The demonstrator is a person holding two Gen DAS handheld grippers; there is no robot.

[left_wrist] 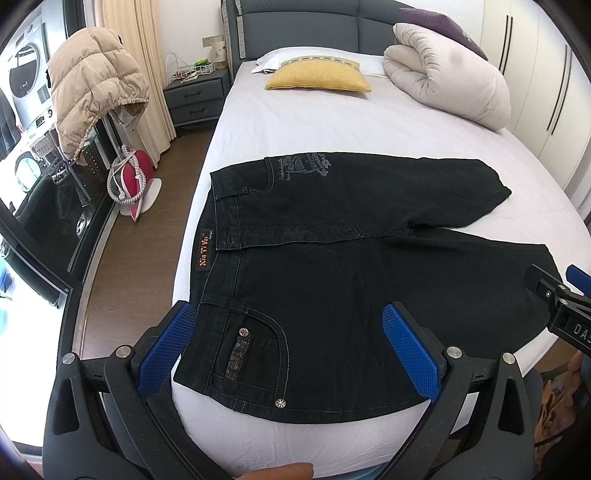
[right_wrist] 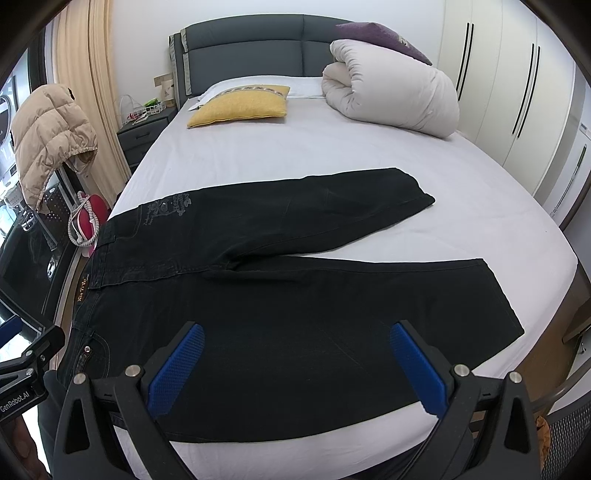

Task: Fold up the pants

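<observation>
Black jeans (left_wrist: 332, 266) lie spread flat on the white bed (left_wrist: 295, 125), waistband to the left, both legs splayed apart to the right; they also show in the right wrist view (right_wrist: 295, 295). My left gripper (left_wrist: 288, 321) is open and empty, hovering over the near pocket and waist. My right gripper (right_wrist: 295, 339) is open and empty, hovering over the near leg. The right gripper also shows at the edge of the left wrist view (left_wrist: 561, 299). The left gripper's body shows in the right wrist view (right_wrist: 29, 369).
A yellow pillow (left_wrist: 317, 75), a rolled white duvet (left_wrist: 447, 70) and a purple cushion (left_wrist: 443, 22) lie at the bed's head. A nightstand (left_wrist: 195, 92), a beige down jacket (left_wrist: 92, 85) and a red bag (left_wrist: 133, 177) stand left of the bed. White wardrobes (right_wrist: 517, 92) stand on the right.
</observation>
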